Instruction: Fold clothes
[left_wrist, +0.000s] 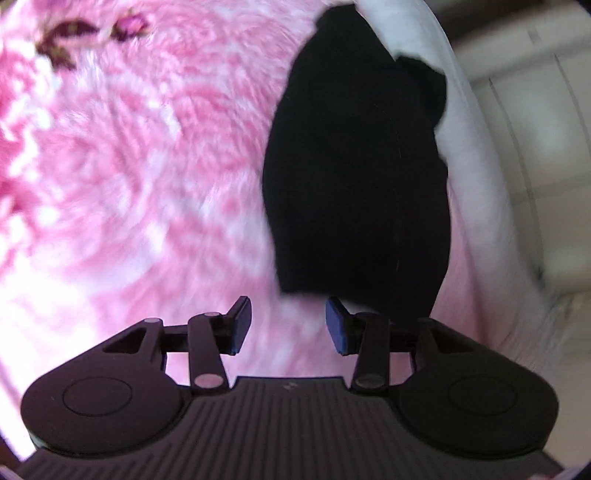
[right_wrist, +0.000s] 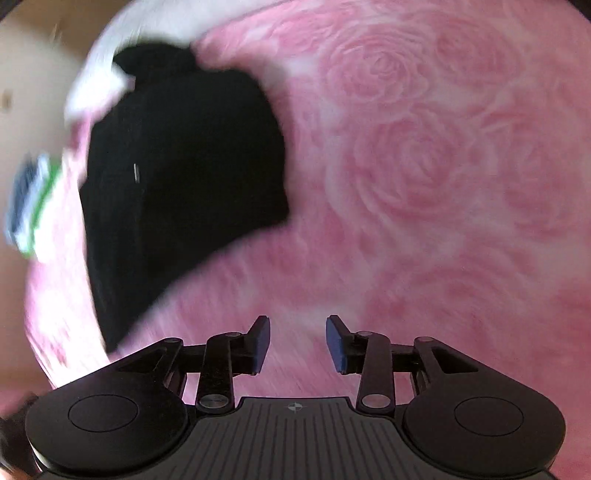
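Observation:
A black garment (left_wrist: 354, 166) lies folded into a long compact shape on a pink rose-patterned blanket (left_wrist: 129, 166). In the left wrist view it lies just ahead and right of my left gripper (left_wrist: 288, 325), which is open and empty above the blanket. In the right wrist view the black garment (right_wrist: 177, 177) lies ahead to the left of my right gripper (right_wrist: 297, 343), which is open and empty over the blanket (right_wrist: 424, 166). Both views are motion-blurred.
The blanket's white edge (left_wrist: 469, 155) runs beside the garment, with pale flooring (left_wrist: 535, 110) beyond it. A blurred green, white and blue object (right_wrist: 31, 199) sits past the blanket's edge at the left of the right wrist view.

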